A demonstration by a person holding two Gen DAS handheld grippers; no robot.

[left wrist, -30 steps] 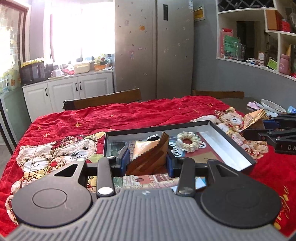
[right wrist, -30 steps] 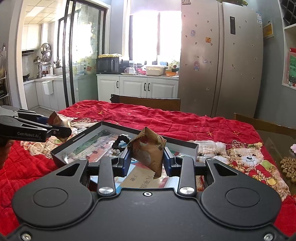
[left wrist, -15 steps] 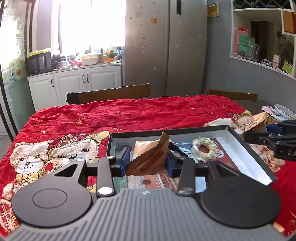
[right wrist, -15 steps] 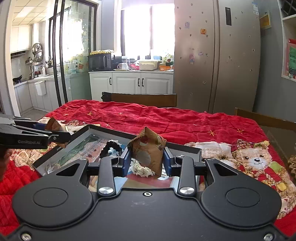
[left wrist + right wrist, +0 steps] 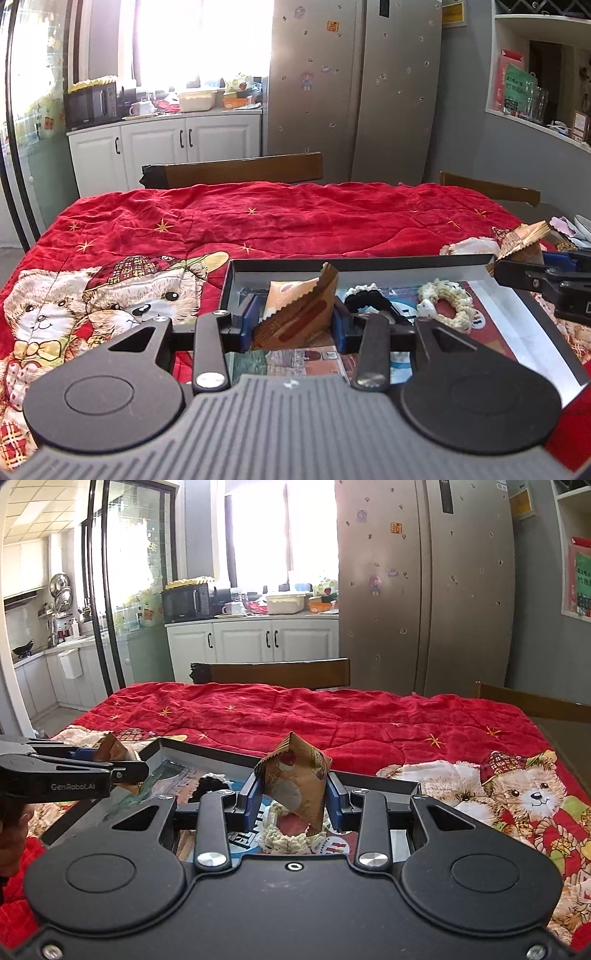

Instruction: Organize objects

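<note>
Both tools—left (image 5: 293, 321) (right (image 5: 293, 801))—pinch snack packets (image 5: 299, 314).

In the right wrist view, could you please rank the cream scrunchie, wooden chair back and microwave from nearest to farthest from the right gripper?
1. Cream scrunchie: in the tray, just below the right gripper.
2. Wooden chair back: beyond the table's far edge.
3. Microwave: on the far counter, left.

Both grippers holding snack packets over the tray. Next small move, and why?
Probably lower both a little, then release. The left gripper pinches a brown packet and the right gripper pinches another packet, both above the black tray, which already holds a cream scrunchie and a black one.
</note>
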